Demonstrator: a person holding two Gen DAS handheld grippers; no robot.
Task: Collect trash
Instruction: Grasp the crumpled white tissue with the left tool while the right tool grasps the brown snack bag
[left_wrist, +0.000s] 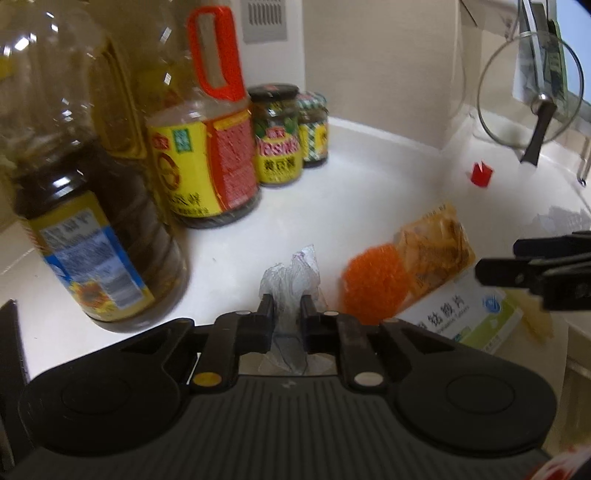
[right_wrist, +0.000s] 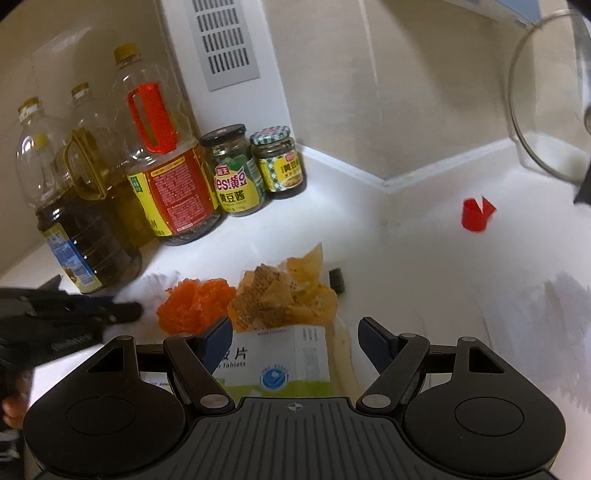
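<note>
In the left wrist view my left gripper (left_wrist: 288, 306) is shut on a crumpled piece of clear plastic wrap (left_wrist: 295, 269) on the white counter (left_wrist: 369, 184). To its right lie an orange mesh scrap (left_wrist: 373, 284), a yellow snack wrapper (left_wrist: 436, 247) and a white-green tablet box (left_wrist: 469, 317). In the right wrist view my right gripper (right_wrist: 297, 339) stands open just over the tablet box (right_wrist: 280, 362), without touching it. The orange mesh scrap (right_wrist: 197, 304) and the yellow snack wrapper (right_wrist: 284, 291) lie just beyond. A small red scrap (right_wrist: 476, 214) lies farther right.
Oil bottles (right_wrist: 88, 206) and a red-handled sauce bottle (right_wrist: 166, 177) stand at the left, with two sauce jars (right_wrist: 236, 173) in the corner. A glass pot lid (left_wrist: 532, 92) leans at the right wall. A small black object (right_wrist: 337, 280) lies by the wrapper.
</note>
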